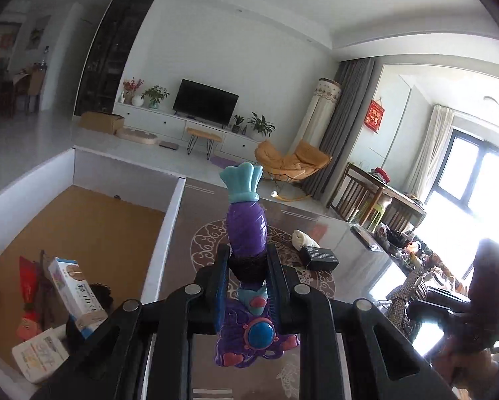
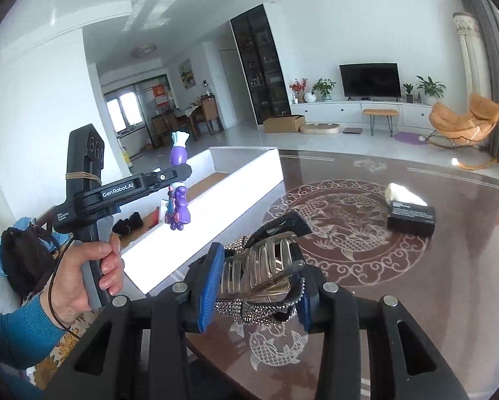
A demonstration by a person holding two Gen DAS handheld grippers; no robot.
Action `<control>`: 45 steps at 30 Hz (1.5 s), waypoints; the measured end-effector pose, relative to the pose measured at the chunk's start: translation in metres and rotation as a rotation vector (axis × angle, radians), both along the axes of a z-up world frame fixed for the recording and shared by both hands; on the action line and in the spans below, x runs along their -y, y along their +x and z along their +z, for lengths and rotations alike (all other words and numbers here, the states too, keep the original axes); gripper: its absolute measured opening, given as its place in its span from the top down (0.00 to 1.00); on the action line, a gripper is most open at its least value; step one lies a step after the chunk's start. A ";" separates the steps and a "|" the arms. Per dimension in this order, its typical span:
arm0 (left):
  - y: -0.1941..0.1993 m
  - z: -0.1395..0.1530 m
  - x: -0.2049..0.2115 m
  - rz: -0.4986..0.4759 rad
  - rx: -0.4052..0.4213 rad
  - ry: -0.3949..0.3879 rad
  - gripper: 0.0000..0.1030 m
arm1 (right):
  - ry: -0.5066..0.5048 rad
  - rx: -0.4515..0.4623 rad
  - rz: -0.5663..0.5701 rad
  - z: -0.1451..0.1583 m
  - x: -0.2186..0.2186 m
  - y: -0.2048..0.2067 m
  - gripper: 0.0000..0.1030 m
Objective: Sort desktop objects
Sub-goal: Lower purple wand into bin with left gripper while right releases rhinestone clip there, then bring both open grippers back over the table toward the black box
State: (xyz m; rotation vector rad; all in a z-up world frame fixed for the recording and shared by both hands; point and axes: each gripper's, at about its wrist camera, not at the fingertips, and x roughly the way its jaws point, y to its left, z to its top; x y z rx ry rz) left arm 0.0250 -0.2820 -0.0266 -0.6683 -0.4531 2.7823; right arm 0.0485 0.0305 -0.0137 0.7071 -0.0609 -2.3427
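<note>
Bright white-walled living room: television (image 2: pixel 370 79) on low cabinet (image 2: pixel 359 110), orange rocking chair (image 2: pixel 462 123).

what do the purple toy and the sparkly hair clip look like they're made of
Purple toy: likely glossy molded plastic, judging by its highlights. Hair clip: clear plastic teeth, it seems, with a metal spring and a rhinestone-studded covering that glitters.
</note>
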 end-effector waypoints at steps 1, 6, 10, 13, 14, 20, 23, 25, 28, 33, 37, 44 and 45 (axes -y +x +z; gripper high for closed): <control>0.004 0.000 0.027 0.046 0.020 -0.006 0.81 | -0.009 -0.002 0.051 0.006 0.025 -0.009 0.62; 0.004 -0.023 0.140 0.234 0.186 -0.048 0.81 | -0.029 0.044 0.312 0.013 0.168 -0.034 0.62; -0.007 -0.054 0.181 0.285 0.336 -0.078 0.80 | 0.020 0.132 0.437 -0.014 0.269 -0.050 0.62; -0.013 -0.073 0.190 0.337 0.420 -0.102 0.73 | 0.076 0.229 0.447 -0.045 0.324 -0.064 0.56; -0.013 -0.076 0.190 0.344 0.424 -0.092 0.58 | 0.093 0.276 0.444 -0.056 0.336 -0.071 0.45; 0.005 -0.071 0.169 0.403 0.312 -0.114 0.10 | -0.062 0.354 0.346 -0.064 0.295 -0.089 0.12; 0.013 -0.058 0.138 0.352 0.249 -0.124 0.10 | -0.073 0.232 0.215 -0.048 0.225 -0.088 0.00; 0.014 -0.045 0.106 0.291 0.210 -0.137 0.10 | -0.045 0.159 0.090 -0.051 0.170 -0.085 0.00; 0.014 -0.027 0.044 0.136 0.156 -0.128 0.10 | 0.075 0.161 -0.144 -0.082 0.080 -0.098 0.00; 0.007 -0.018 -0.072 -0.126 0.124 -0.119 0.00 | 0.295 0.280 -0.504 -0.136 -0.064 -0.115 0.00; -0.025 -0.051 -0.151 -0.233 0.209 -0.158 0.00 | 0.358 0.337 -0.626 -0.158 -0.129 -0.111 0.00; -0.110 -0.136 -0.220 -0.234 0.370 -0.358 0.00 | 0.332 0.343 -0.667 -0.164 -0.146 -0.096 0.00; -0.119 -0.142 -0.224 -0.235 0.380 -0.375 0.00 | 0.332 0.342 -0.664 -0.165 -0.143 -0.096 0.00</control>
